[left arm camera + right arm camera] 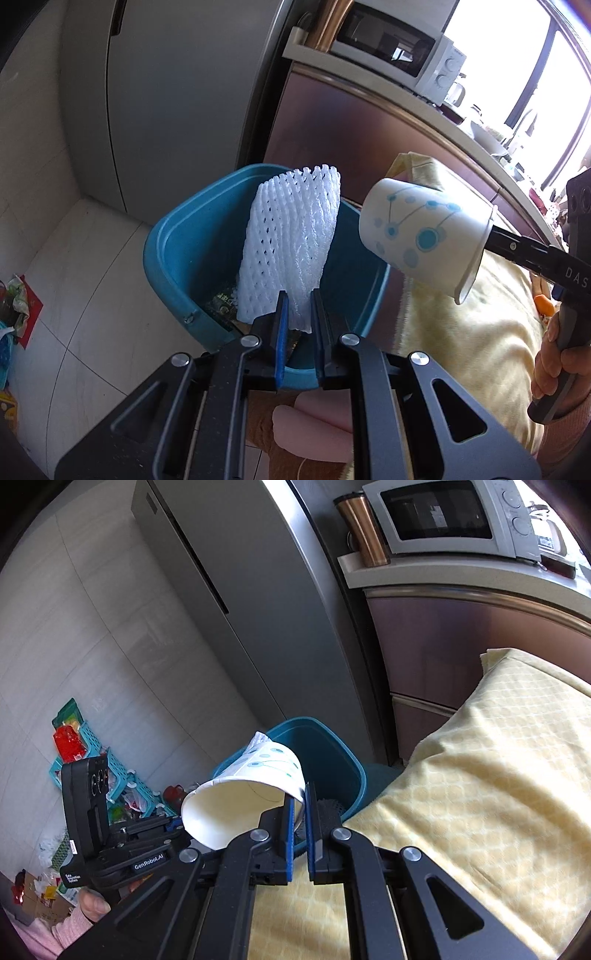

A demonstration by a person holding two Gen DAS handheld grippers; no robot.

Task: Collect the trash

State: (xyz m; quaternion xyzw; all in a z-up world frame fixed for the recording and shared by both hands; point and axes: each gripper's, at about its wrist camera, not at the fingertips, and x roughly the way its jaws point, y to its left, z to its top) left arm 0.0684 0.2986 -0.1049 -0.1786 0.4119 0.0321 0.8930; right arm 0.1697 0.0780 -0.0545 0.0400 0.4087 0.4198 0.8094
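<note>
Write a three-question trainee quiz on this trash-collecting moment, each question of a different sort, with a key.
1. True or false: the left gripper grips the white foam mesh fruit sleeve over the open blue plastic bin.
2. Multiple choice: how does the right gripper hold the white paper cup with blue dots?
A. By its base
B. By its rim, cup on its side
C. Around its middle, cup upright
3. Fill in: the pale yellow quilted cloth lies to the ____ of the bin in the right wrist view.

Key: 1 true; 2 B; 3 right.
</note>
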